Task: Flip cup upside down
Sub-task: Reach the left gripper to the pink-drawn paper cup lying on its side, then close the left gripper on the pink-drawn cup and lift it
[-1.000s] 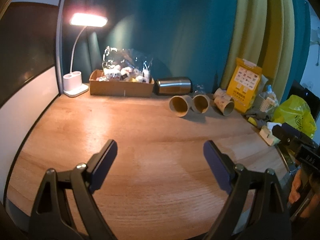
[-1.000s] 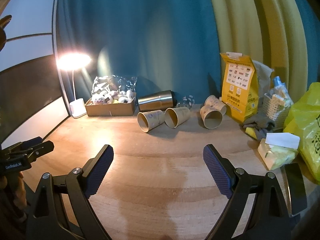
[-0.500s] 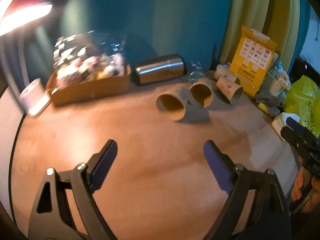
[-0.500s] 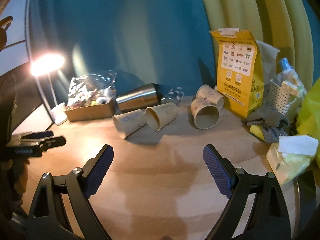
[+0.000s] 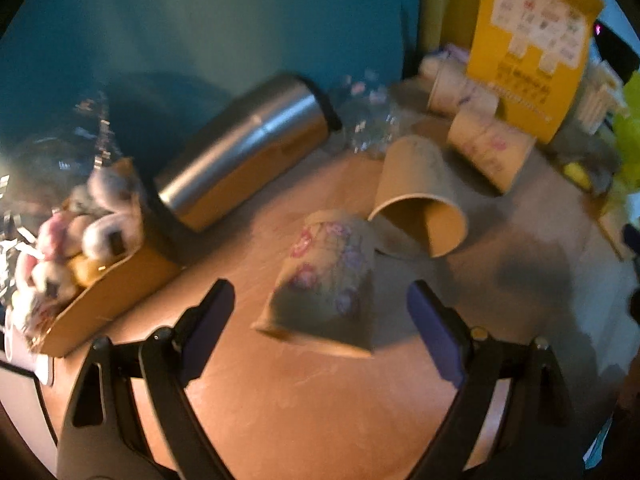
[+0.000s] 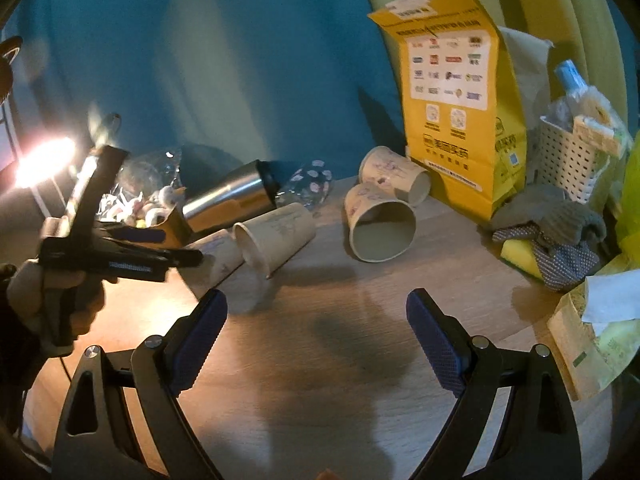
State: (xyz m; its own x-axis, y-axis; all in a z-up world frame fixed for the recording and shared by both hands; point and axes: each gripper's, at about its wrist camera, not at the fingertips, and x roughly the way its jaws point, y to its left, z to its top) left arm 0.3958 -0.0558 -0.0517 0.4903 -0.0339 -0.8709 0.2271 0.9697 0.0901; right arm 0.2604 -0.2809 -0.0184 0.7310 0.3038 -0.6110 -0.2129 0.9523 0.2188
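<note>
Several paper cups lie on their sides on the wooden table. In the left wrist view the nearest cup (image 5: 326, 280), printed with pink and purple marks, lies just ahead of my open left gripper (image 5: 320, 316), between the finger lines but apart from them. A plain brown cup (image 5: 420, 196) lies behind it. In the right wrist view the left gripper (image 6: 120, 260) hovers over the leftmost cup (image 6: 218, 258). My right gripper (image 6: 316, 336) is open and empty, short of the cups (image 6: 380, 224).
A steel flask (image 5: 248, 148) lies on its side at the back. A cardboard box of sweets (image 5: 80, 248) stands at the left. A yellow paper bag (image 6: 452, 96), a white basket (image 6: 576, 160), cloths (image 6: 556, 232) and a lit lamp (image 6: 40, 160) border the table.
My left gripper has moved forward and tilted down onto the nearest cup, which now fills its view. My right gripper has moved forward and right, closer to the cups.
</note>
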